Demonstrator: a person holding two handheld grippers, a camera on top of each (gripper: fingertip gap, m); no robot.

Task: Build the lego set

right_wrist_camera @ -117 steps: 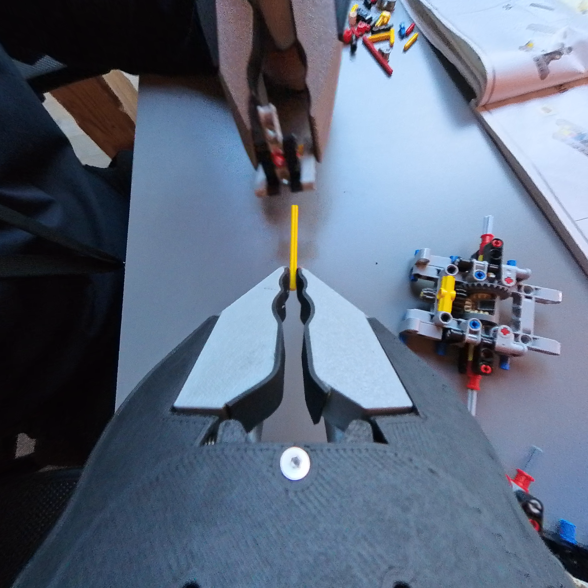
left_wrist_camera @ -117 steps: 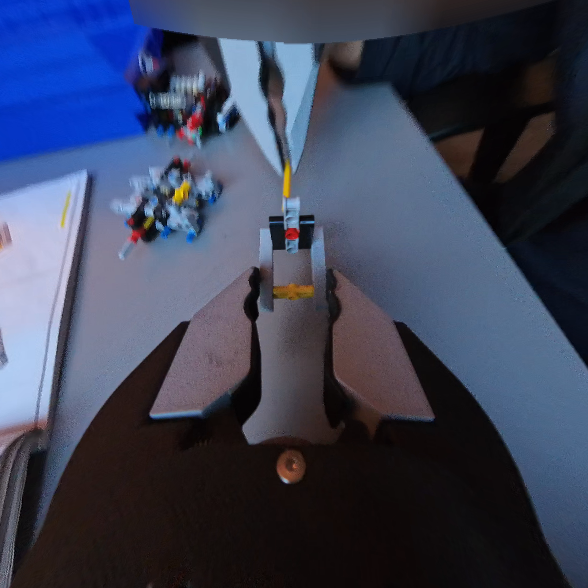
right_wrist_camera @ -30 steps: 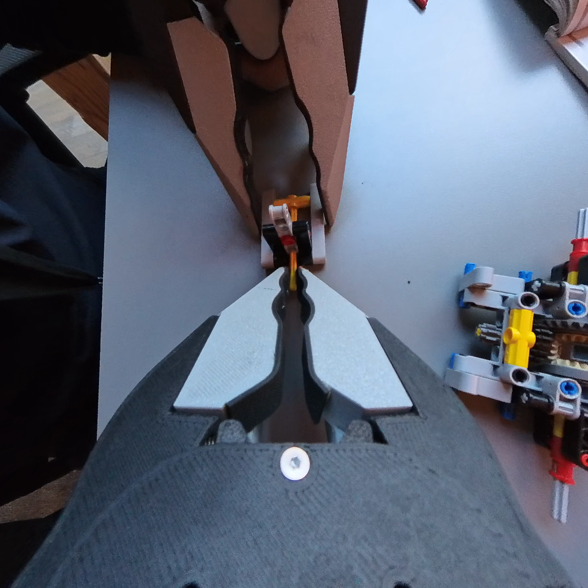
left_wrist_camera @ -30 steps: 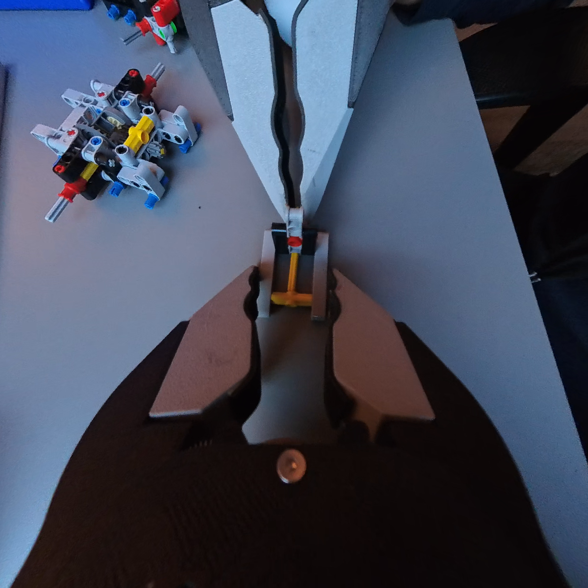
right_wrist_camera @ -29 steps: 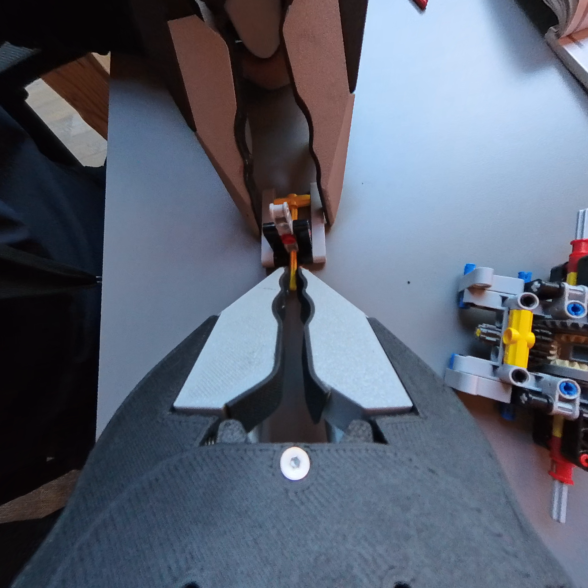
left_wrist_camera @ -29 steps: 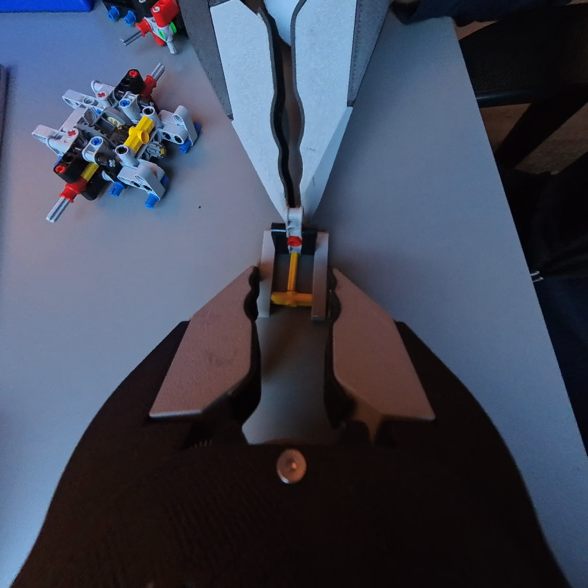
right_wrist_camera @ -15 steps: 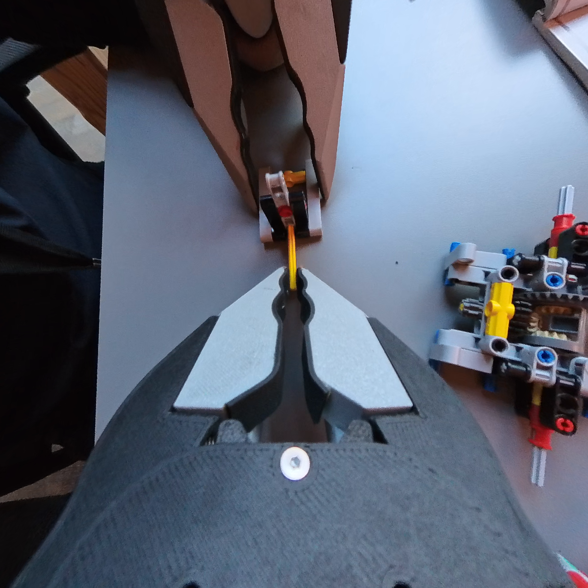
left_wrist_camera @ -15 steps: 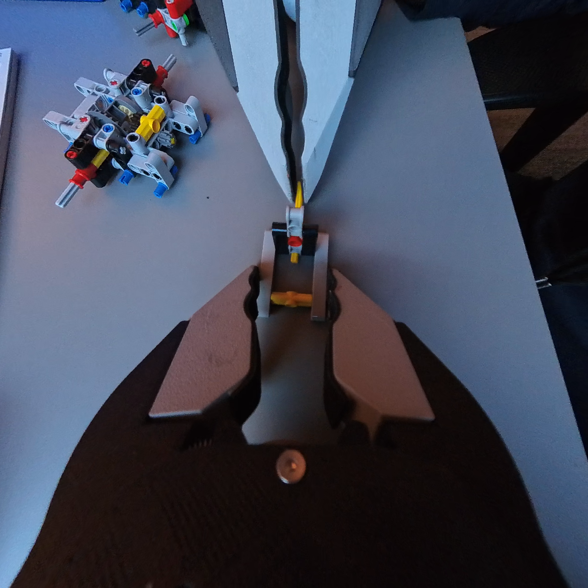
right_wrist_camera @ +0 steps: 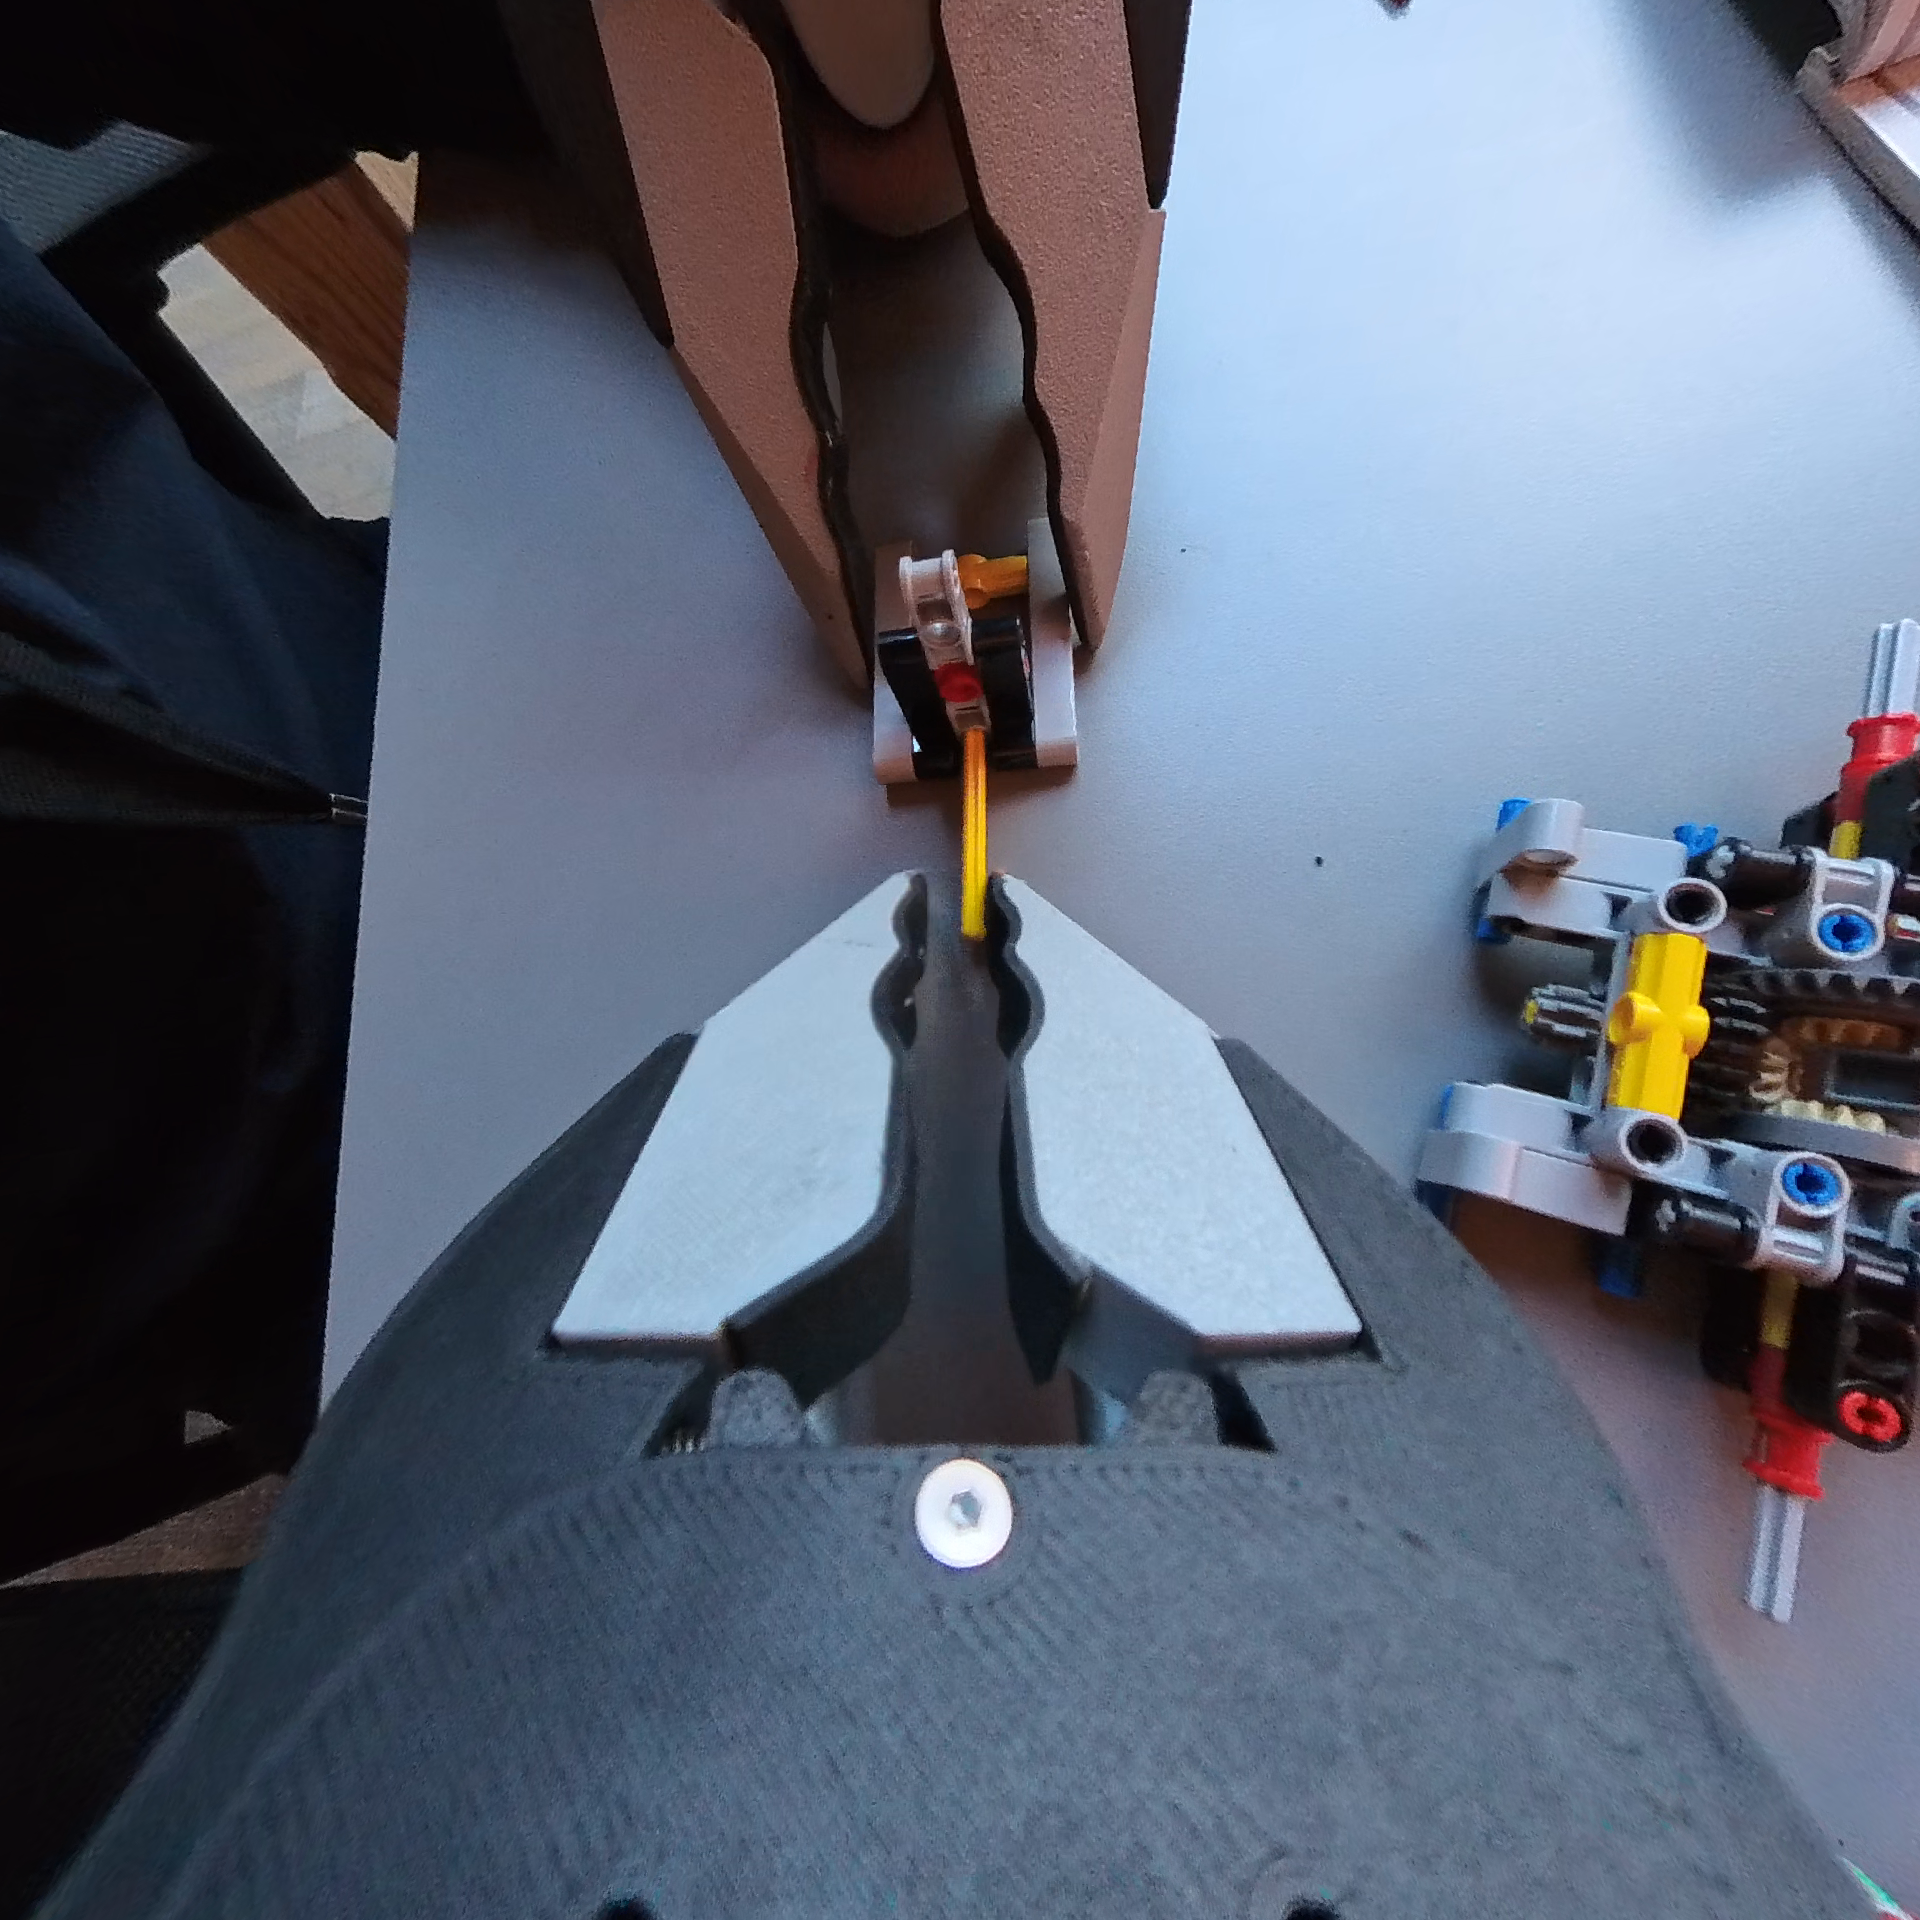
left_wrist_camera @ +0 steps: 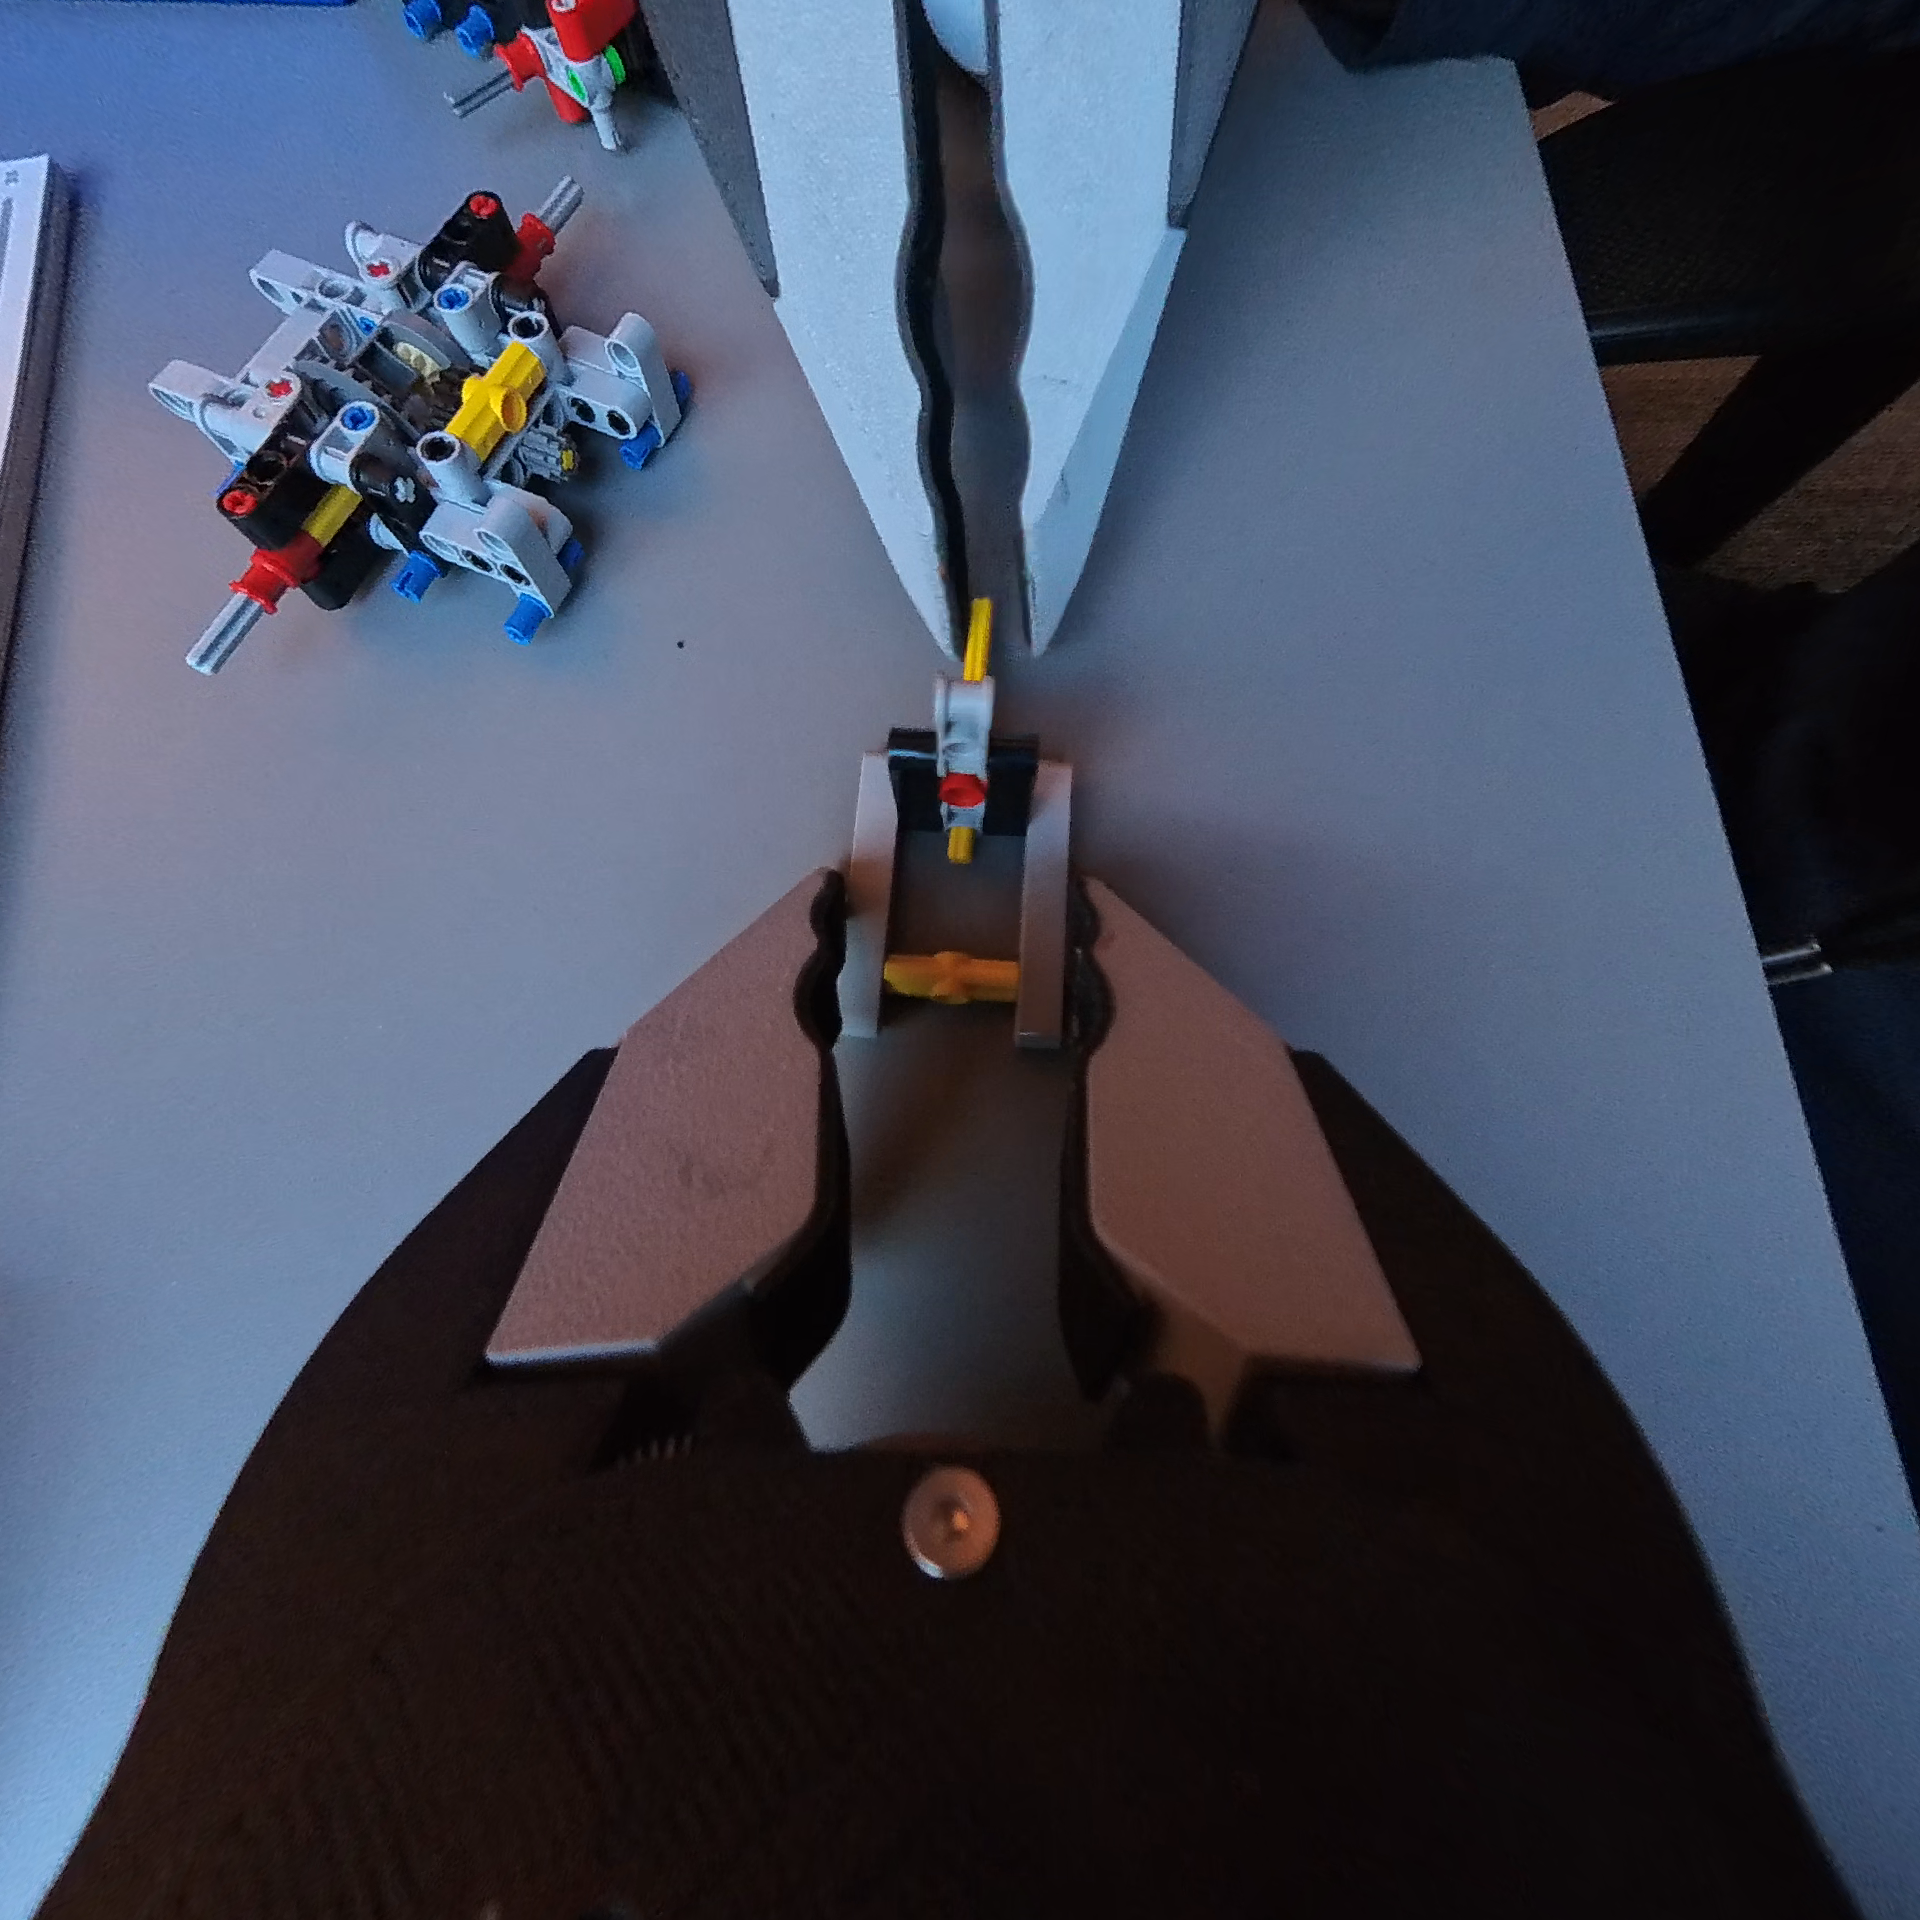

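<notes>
Right jaws have parted since a second ago: the yellow axle [right_wrist_camera: 975, 831] now sits between the right gripper [right_wrist_camera: 956, 909] fingertips with a gap on the left side, touching only the right pad, so no clamp. Axle has also backed out of the frame; a second ago its inner end reached the yellow cross-pin, now only a short stub shows past the red bush [left_wrist_camera: 961, 792].

Axle: thin, yellow, straight, runs through the small grey lift arm [left_wrist_camera: 961, 717] and red bush on the black beam of the U-frame [left_wrist_camera: 956, 883]. Frame is two grey side beams, black cross beam at the far end, yellow cross-pin [left_wrist_camera: 948, 975] at the near end.

Left gripper [left_wrist_camera: 956, 966] is clenched on the frame, pads pressed on the outer faces of both grey side beams, frame resting on the grey table [left_wrist_camera: 416, 935] near its edge.

Around: larger grey/black gear assembly [left_wrist_camera: 416, 416] with yellow, red and blue parts, well apart to the side. Smaller red/blue parts cluster [left_wrist_camera: 540, 52] beyond it. Booklet edge [left_wrist_camera: 21, 312] at the far side. Dark chair past the table edge.
</notes>
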